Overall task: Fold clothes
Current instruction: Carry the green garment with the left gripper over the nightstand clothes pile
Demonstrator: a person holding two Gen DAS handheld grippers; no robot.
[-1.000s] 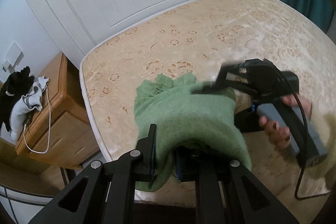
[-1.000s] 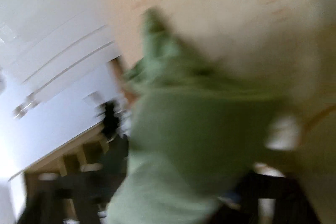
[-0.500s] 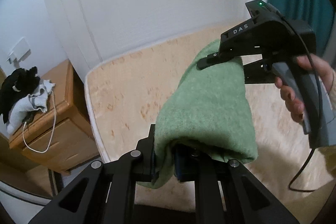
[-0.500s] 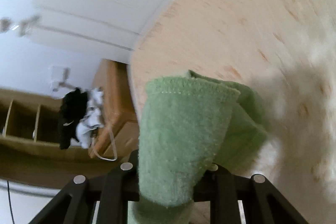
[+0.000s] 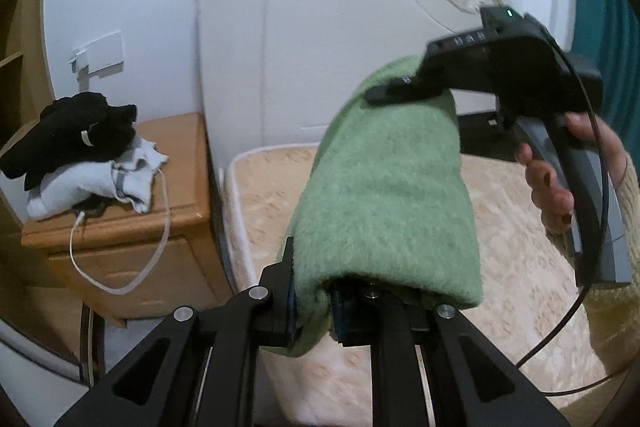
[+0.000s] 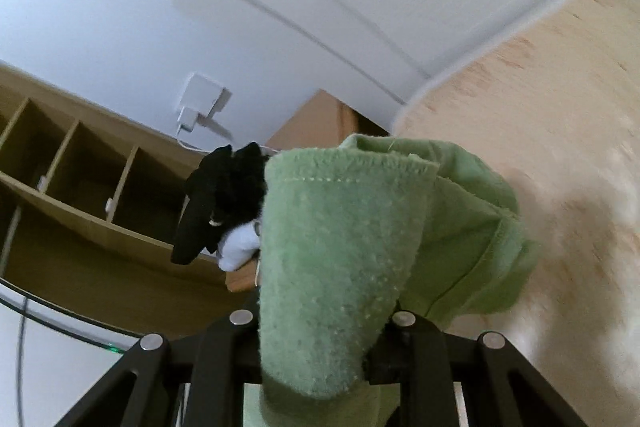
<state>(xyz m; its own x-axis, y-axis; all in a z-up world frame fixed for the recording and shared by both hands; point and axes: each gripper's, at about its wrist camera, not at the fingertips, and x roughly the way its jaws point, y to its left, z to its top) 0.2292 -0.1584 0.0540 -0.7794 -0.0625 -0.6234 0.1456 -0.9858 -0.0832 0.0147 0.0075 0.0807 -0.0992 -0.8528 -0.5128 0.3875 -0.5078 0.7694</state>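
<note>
Lifted clear of bed (image 5: 516,251) since a sec ago: green garment (image 5: 384,195), then bunched on the mattress, now strung in the air betw. both tools. Headboard (image 5: 360,39) fills more of left view than before; rt tool up w/ it, higher against headboard.

Left tool (image 5: 312,303) clenched on near end of garment, fabric pinched betw. blue pads and draped over rt finger. Rt tool (image 5: 384,93) clamped on far end, upper finger lying across top of cloth; person's hand (image 5: 560,179) wrapped round grey handle, cream sleeve at wrist, black cable looping below.

In rt wrist view, same garment (image 6: 340,259) gripped in rt tool (image 6: 320,339), hemmed edge standing up in front of lens, rest folded off to the right and hanging above mattress (image 6: 540,107).

Off to left: wooden nightstand (image 5: 132,227) beside bed, w/ black and white clothes (image 5: 80,155) piled on top, white cable (image 5: 120,267) dangling over its front. Wall socket (image 5: 100,57) w/ plug above. Open wooden shelving (image 6: 72,179) in rt view, blurred.
</note>
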